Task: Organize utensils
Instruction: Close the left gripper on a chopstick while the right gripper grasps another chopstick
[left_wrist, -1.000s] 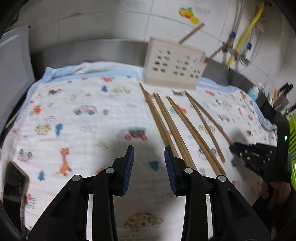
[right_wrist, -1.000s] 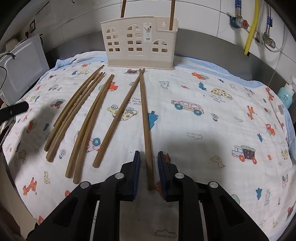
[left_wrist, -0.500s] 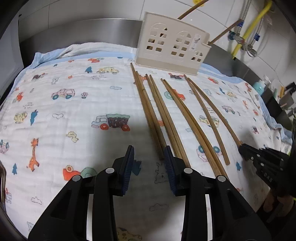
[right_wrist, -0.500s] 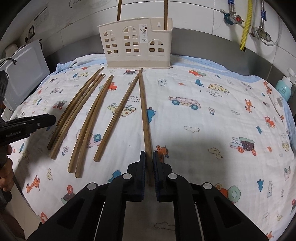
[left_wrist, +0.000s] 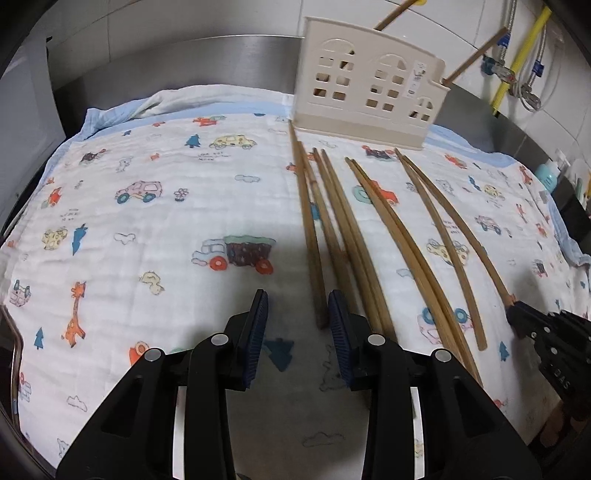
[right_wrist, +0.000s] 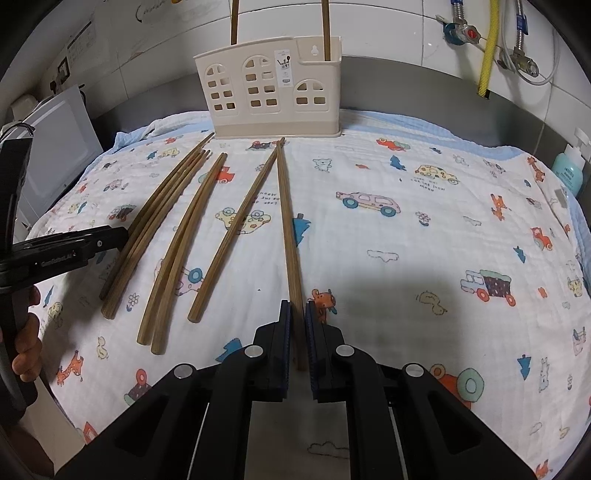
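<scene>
The right gripper (right_wrist: 297, 325) is closed on the thick end of one chopstick (right_wrist: 288, 229), which is pinched between the blue pads (right_wrist: 284, 343). This chopstick lies on the printed cloth (right_wrist: 406, 229), its thin end pointing toward the holder (right_wrist: 273, 96).

The left gripper (left_wrist: 297, 325) is partly open, and nothing is gripped. The thick end of the leftmost chopstick (left_wrist: 312, 243) lies on the cloth in the gap between the fingers, close to the right pad (left_wrist: 338, 332); contact cannot be told.

Seven more chopsticks are seen beside the held one, spread in a loose fan on the cloth, thin ends gathered near the holder's base. They are grouped roughly in pairs, some touching along their length.

The cream plastic holder, pierced with window-shaped holes, stands upright at the far edge of the cloth, against the steel backsplash (left_wrist: 184, 59). Two chopsticks (right_wrist: 234, 22) are already standing in it, one at each end.

A hand (right_wrist: 26, 343) is seen on the left gripper's handle in the right wrist view.
</scene>
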